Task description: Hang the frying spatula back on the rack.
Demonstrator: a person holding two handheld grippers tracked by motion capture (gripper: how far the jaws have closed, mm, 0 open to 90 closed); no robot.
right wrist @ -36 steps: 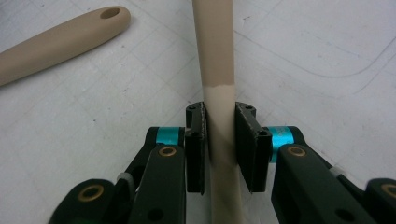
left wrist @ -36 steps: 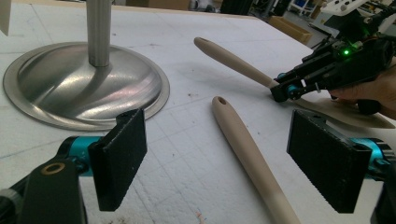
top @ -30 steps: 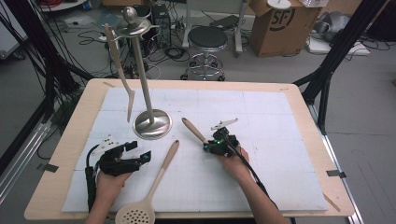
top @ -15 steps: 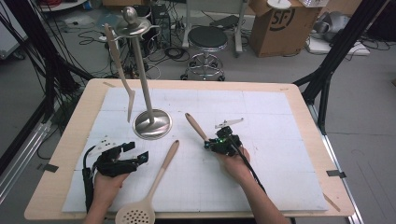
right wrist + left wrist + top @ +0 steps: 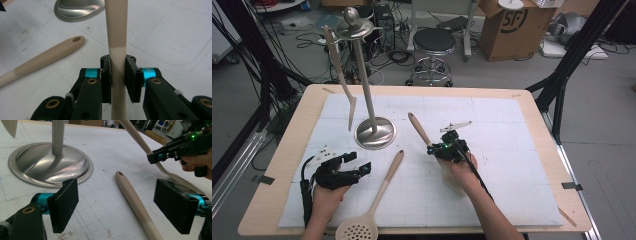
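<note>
Utensil handle slants up toward the stand.

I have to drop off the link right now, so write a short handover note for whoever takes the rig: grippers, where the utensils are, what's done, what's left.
Right gripper: shut on the handle of a beige utensil, which is lifted at a slant, handle end toward the stand.
Left gripper: open, holding nothing, low over the white mat.
Slotted spoon: flat on the mat between the hands, its handle end between the left jaws but not gripped.
Stand: upright on the mat, one spatula already hanging from its top.
Done: one utensil hung, a second picked up.
Left, probably: hang the held utensil, then the slotted spoon.
</note>
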